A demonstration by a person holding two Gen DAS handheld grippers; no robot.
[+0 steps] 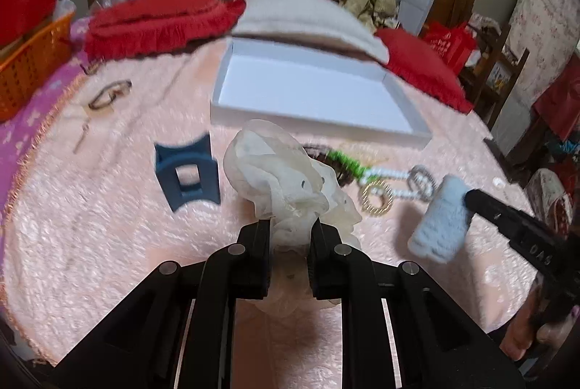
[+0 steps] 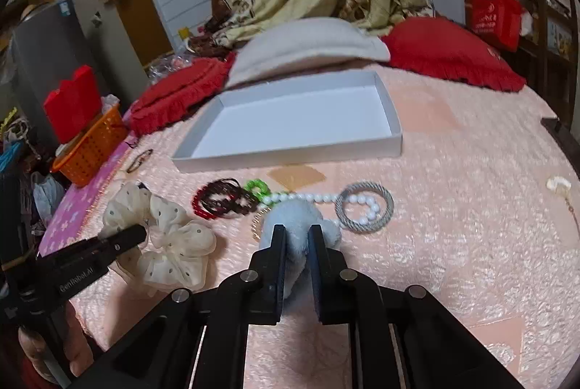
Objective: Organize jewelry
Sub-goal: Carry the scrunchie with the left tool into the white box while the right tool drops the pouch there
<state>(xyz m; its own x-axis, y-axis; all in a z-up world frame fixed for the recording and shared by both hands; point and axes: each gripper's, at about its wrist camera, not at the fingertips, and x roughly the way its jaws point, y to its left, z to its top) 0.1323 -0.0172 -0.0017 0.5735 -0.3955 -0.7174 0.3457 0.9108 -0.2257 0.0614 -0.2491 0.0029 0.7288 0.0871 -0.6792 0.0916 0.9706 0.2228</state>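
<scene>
Left gripper (image 1: 290, 226) jaws are clamped on the cream dotted scrunchie (image 1: 282, 171); right gripper (image 2: 296, 233) jaws are clamped on a pale blue fuzzy item (image 2: 299, 218). Advised: lift both clear of the bed (image 2: 453, 244) before carrying forward, avoiding the beads. The empty white tray (image 2: 290, 155) lies ahead of both jaws; bracelets (image 2: 224, 202) lie between.

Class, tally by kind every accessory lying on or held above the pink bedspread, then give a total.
Fabric scrunchies: 2 (cream dotted, pale blue fluffy)
Hair claws: 1 (blue)
Bead strands or bracelets: 4 (white, green, dark red, brown)
Rings or bangles: 2 (silver, gold)
Total: 9
</scene>
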